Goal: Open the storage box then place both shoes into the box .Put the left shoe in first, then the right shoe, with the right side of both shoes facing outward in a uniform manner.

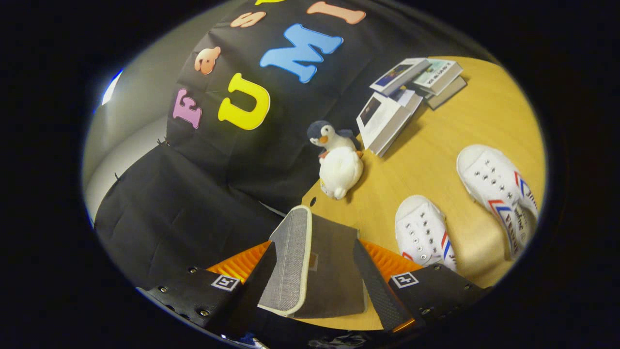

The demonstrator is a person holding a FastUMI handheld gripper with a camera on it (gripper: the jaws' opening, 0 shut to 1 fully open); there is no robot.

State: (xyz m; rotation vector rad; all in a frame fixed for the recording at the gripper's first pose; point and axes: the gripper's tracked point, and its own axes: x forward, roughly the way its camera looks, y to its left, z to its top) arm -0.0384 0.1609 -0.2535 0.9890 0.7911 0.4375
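The grey fabric storage box lid (329, 271), with cream trim and a brown inner face, stands tilted up between my fingers and fills the gap from one finger to the other. My gripper (315, 245) is shut on it, one finger on the grey outer side and one on the brown side. The body of the box is hidden below the fingers. Two white canvas shoes with red and blue stripes lie on the wooden table (436, 160) to the right of the fingers: the nearer shoe (424, 232) just beside the right finger, the other shoe (501, 194) further right.
A plush penguin (339, 165) stands on the table just beyond the lid, near the black cloth wall. A loose pile of books (407, 97) lies further back on the table. The table edge runs close behind the lid.
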